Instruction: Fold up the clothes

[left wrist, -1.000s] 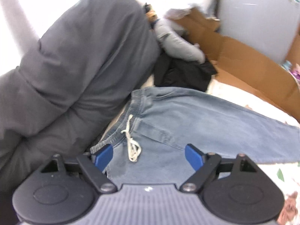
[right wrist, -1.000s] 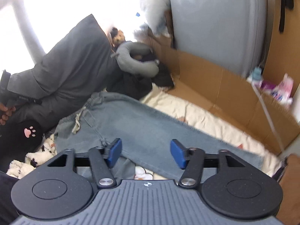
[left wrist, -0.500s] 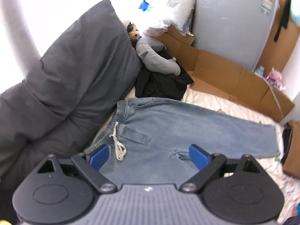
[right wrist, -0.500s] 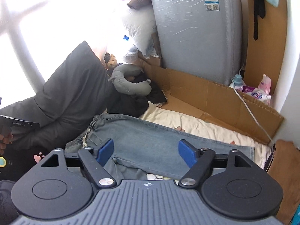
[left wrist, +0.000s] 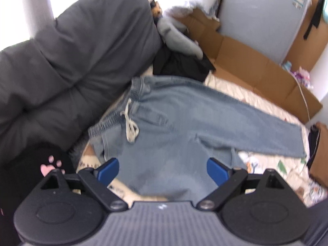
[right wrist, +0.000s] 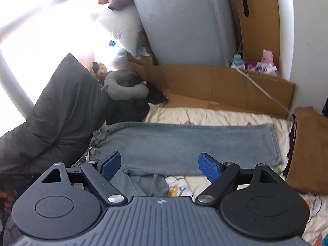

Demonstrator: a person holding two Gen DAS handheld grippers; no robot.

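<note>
Denim, light-blue drawstring jeans (left wrist: 184, 123) are lying spread on the cream bed sheet (right wrist: 215, 114); both hand-held grippers (left (left wrist: 163, 169), right (right wrist: 158, 165)) are hovering spread, needing matched corner pinches.

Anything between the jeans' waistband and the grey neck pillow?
Yes: a crumpled black garment lies between the jeans waistband and the grey neck pillow, clearest in the left wrist view.

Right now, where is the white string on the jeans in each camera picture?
Left wrist view: the white drawstring hangs in a knot from the jeans waistband, left of centre, above the left fingers.
Right wrist view: only a bit of the drawstring peeks out at the waistband, far left of the jeans.
Shared landmark: the grey neck pillow beyond the waistband.
</note>
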